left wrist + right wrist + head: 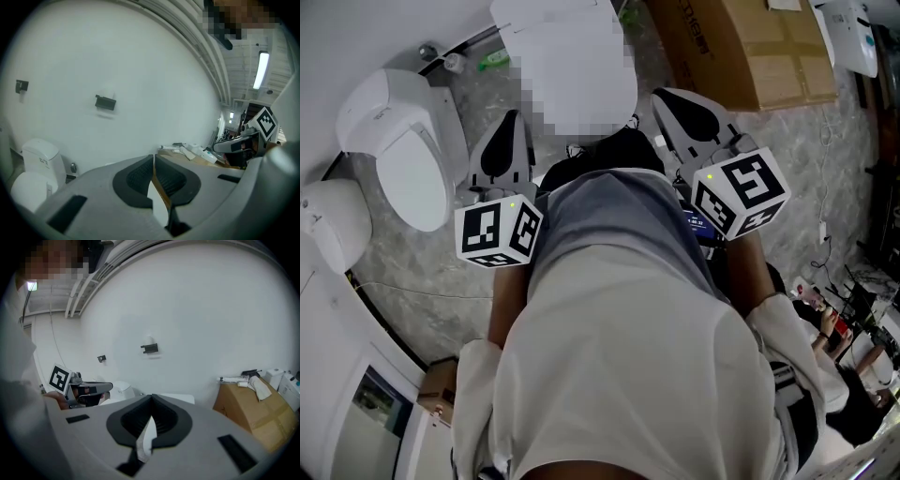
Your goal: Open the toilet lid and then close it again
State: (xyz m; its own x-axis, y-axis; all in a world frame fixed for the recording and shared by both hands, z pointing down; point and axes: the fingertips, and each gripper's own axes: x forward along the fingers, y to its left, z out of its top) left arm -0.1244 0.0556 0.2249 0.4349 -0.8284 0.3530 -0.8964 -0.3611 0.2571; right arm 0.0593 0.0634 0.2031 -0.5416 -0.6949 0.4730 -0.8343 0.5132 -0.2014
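Note:
The white toilet [411,173] stands at the left of the head view with its lid down, its tank [380,103] against the wall. My left gripper [508,120] hovers just right of the toilet, apart from it, jaws shut with nothing in them. My right gripper [677,99] is held farther right, also shut and empty. In the left gripper view the toilet [33,176] sits low at the left, and the shut jaws [153,160] point at the bare wall. The right gripper view shows its shut jaws [151,400], with the left gripper [80,389] and the toilet [123,389] beyond.
A large cardboard box [741,47] stands at the back right, with small items on top [251,379]. A second white fixture [328,220] is at the far left. Bottles lie by the wall [492,59]. Cables and clutter crowd the right edge [848,291].

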